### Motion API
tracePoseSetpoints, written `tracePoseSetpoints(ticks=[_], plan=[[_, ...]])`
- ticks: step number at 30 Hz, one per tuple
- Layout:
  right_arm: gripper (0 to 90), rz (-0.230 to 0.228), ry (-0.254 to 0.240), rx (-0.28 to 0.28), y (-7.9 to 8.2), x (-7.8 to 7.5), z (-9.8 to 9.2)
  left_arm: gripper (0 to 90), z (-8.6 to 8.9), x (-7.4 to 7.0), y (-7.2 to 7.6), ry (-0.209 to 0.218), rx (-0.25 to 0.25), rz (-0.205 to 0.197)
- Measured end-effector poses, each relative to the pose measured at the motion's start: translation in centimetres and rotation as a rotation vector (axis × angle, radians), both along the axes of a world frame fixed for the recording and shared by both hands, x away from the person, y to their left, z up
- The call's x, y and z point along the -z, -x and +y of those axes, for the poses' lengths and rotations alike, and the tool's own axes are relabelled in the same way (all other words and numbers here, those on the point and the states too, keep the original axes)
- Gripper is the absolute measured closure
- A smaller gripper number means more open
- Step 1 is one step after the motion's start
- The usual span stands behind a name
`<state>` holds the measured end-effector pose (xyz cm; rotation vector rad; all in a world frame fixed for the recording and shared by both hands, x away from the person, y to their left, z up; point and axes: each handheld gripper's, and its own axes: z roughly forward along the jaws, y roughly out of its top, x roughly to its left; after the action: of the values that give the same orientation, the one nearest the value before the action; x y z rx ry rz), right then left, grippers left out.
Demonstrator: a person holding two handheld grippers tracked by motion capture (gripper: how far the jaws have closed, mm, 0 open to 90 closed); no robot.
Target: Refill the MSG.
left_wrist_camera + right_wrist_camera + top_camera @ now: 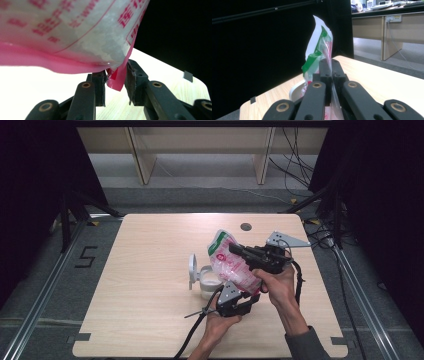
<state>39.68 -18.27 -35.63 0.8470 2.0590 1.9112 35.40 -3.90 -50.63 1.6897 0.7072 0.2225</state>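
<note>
A: Over the white cup (207, 282) near the worktop (150, 270) middle, the pink-printed bag (231, 262) hangs tilted. Left hand-held gripper (239, 301) has its jaws part open around the bag's bottom corner, pads not pressing. Right hand-held gripper (239, 251) is clamped tight on the bag's film.

B: I'd let the right one carry it and keep the mouth aimed at the cup.

A: Left gripper view shows the loose corner (116, 78); right gripper view shows the green top edge (317, 53) upright.
</note>
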Motion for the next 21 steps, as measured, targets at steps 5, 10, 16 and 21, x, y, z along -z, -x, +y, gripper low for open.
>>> tracePoseSetpoints(ticks=[5, 10, 16, 21], plan=[[90.0, 0.017, -0.038, 0.011, 0.4, 0.1, -1.1, 66.8, 0.0, 0.1, 0.0, 0.008, 0.009, 0.006], [90.0, 0.030, -0.061, 0.012, 0.6, 0.3, -1.8, 62.7, 0.2, 0.1, 0.1, -0.002, -0.003, 0.011], [90.0, 0.022, -0.093, 0.007, 0.8, 0.6, -2.4, 53.2, 0.3, 0.0, 0.2, 0.018, 0.004, 0.030], [90.0, 0.029, -0.121, 0.008, 0.8, 0.6, -2.8, 46.1, 1.0, -0.1, 0.6, 0.000, -0.030, 0.050]])
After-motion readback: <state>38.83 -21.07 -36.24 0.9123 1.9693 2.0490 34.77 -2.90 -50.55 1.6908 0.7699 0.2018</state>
